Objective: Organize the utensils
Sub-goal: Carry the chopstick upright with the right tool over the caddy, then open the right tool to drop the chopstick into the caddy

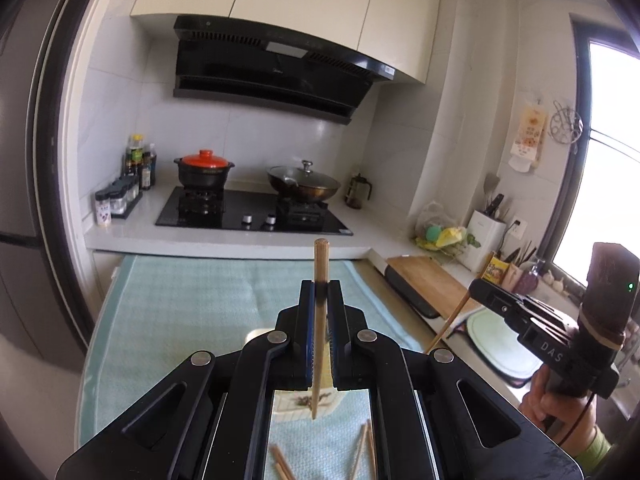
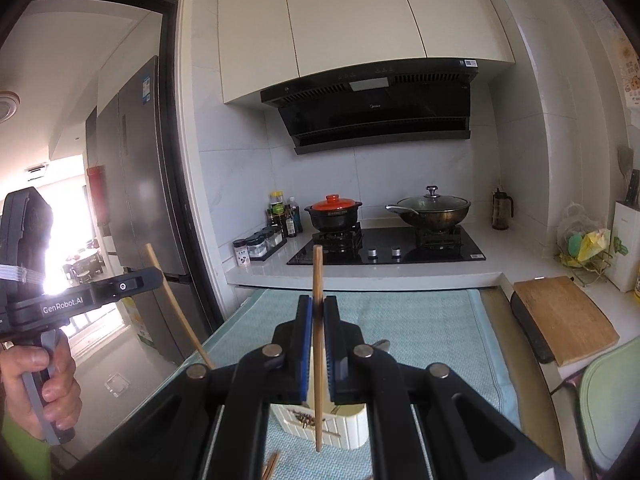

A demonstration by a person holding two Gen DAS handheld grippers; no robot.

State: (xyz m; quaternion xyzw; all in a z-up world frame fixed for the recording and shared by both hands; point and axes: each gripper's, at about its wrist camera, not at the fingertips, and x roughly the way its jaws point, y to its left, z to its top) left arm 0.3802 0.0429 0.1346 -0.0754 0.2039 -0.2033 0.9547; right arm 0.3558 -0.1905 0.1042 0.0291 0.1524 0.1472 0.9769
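Observation:
My left gripper [image 1: 320, 286] is shut on a wooden chopstick [image 1: 320, 320] held upright, its tip above the table. My right gripper [image 2: 318, 304] is shut on another wooden chopstick [image 2: 319, 352], also upright, its lower tip over a cream utensil holder [image 2: 320, 428]. That holder shows faintly under the left gripper [image 1: 304, 400]. Several loose chopsticks [image 1: 362, 456] lie on the pale green cloth [image 1: 192, 320] below; a few show in the right wrist view [image 2: 270, 466]. The right gripper appears at the right of the left wrist view [image 1: 476, 286], the left gripper at the left of the right wrist view [image 2: 154, 274].
A stove [image 1: 252, 212] with a red-lidded pot [image 1: 204, 168] and a lidded wok [image 1: 304, 182] stands behind the cloth. A wooden cutting board [image 2: 564, 320] and a pale green board [image 1: 500, 340] lie on the right. Spice jars [image 1: 116, 200] stand left; a fridge [image 2: 148, 200] further left.

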